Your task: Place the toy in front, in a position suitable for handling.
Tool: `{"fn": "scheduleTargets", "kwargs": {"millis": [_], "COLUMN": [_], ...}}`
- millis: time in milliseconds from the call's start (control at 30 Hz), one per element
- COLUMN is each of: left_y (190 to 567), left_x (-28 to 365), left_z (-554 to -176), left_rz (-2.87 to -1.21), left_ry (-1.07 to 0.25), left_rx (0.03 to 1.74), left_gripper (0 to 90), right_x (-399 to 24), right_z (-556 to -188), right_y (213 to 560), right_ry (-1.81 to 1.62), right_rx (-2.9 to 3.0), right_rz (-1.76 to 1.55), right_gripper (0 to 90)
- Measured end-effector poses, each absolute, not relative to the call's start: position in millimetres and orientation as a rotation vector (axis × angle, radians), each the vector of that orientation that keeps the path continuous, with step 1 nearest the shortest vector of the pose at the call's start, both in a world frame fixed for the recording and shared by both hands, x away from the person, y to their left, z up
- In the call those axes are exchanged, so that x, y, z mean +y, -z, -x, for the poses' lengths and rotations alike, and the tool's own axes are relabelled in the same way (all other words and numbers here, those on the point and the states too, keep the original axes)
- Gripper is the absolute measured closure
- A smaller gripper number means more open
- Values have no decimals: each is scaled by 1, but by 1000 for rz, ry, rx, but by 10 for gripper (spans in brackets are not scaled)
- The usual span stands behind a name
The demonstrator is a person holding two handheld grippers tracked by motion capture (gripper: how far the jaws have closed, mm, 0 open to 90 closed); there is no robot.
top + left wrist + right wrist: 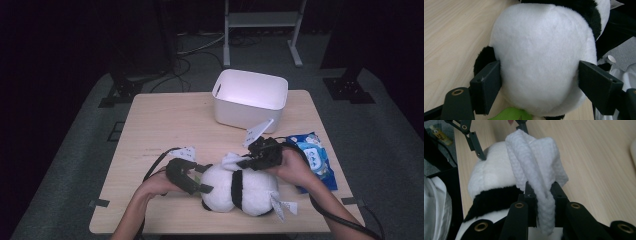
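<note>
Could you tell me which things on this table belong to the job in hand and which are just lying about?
In use:
- panda plush toy, clasped by the left gripper
- white cloth, pinched in the right gripper over the panda

Lying about:
- white bin, behind
- blue packet, by the right hand

A black-and-white plush panda (240, 190) lies on its side between the left gripper's (200, 177) jaws, a folded white cloth (536, 167) pinched over it by the right gripper (541, 195).
</note>
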State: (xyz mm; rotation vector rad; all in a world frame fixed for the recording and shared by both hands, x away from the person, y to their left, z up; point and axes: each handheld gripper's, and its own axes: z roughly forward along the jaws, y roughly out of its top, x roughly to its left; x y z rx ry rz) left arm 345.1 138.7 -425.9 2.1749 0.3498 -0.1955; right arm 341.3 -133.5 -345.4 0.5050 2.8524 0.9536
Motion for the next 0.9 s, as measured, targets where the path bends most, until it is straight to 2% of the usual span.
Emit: {"fn": "scheduleTargets", "kwargs": {"millis": [200,567,900], "left_y": [426,425,428], "left_x": [139,142,142], "left_z": [-346,-347,-347], "left_rz": [-2178,-2194,-2189], "left_ry": [196,208,210], "left_rx": [347,344,361], "left_gripper": [197,170,170], "right_x": [-110,-118,-94], "right_z": [-339,-322,-333], "right_y": [352,346,352], "right_ry": [-895,-934,-914], "right_rx": [2890,2888,2914], "right_rz": [-407,-399,-355], "right_gripper": [783,778,776]}}
